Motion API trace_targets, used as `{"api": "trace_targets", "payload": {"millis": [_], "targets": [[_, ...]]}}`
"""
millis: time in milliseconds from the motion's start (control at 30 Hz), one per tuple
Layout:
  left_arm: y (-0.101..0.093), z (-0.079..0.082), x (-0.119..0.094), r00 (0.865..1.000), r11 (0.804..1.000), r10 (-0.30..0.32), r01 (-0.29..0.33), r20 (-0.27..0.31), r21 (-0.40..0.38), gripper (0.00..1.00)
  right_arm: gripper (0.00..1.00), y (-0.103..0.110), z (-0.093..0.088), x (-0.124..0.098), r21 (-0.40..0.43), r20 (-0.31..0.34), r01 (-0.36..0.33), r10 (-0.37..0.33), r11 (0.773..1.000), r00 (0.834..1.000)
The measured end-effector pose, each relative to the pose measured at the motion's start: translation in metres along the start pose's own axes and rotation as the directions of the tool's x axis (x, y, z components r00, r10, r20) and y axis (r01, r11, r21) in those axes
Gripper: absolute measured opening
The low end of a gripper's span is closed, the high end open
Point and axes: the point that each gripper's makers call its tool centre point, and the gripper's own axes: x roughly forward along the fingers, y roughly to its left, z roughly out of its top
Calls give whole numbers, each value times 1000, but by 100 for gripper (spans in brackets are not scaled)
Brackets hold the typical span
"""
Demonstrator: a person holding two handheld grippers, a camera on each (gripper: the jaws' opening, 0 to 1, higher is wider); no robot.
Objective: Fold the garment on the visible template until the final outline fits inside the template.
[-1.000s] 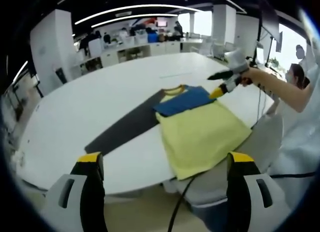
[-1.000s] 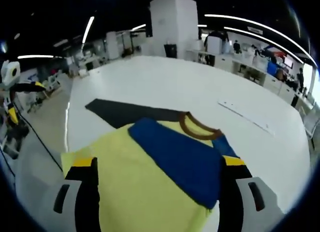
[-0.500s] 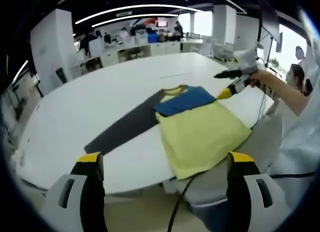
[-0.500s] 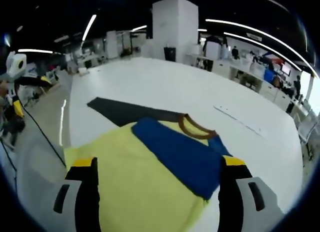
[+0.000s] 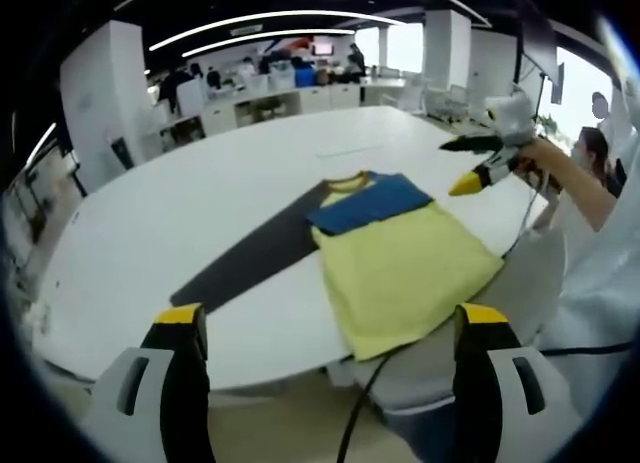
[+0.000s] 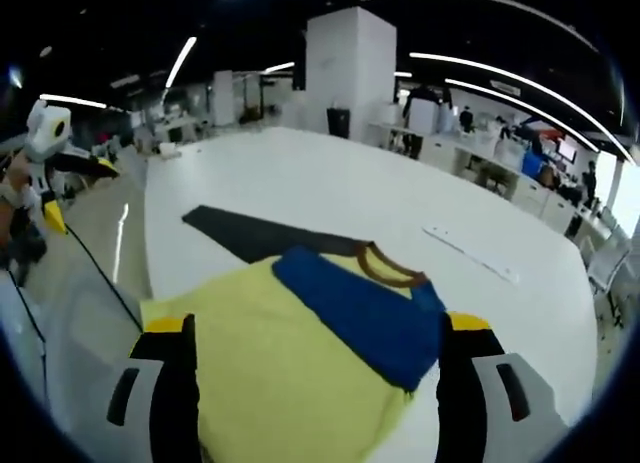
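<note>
Right gripper has drawn back toward 3 o'clock off the garment, jaws parted, empty; left gripper unclenched; soft yellow-blue folded cloth, flat dark rectangular template.

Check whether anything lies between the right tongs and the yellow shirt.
Nothing visible does. The right tongs hang open above the yellow-and-blue folded shirt, which lies partly on the dark grey rectangular template.
</note>
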Motion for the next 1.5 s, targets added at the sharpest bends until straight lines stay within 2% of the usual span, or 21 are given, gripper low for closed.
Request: {"api": "trace_targets", "payload": {"millis": [333, 533, 833, 1500], "targets": [[-1, 0, -1, 1000, 1000, 0, 0, 0, 1, 100, 100, 15, 6, -14, -25, 8, 1, -1, 1000, 1000], [0, -1, 0, 1000, 1000, 1, -1, 0, 0, 100, 100, 17, 6, -21, -23, 15, 12, -12, 1000, 1000], [-1, -4, 0, 1000, 1000, -1, 1, -2, -2, 100, 100, 23, 1, -43, -23, 20, 27, -27, 999, 999], [-3, -3, 1, 1000, 1000, -14, 14, 1, 13, 100, 100, 32, -10, -74, -1, 5, 65, -65, 998, 998]]}}
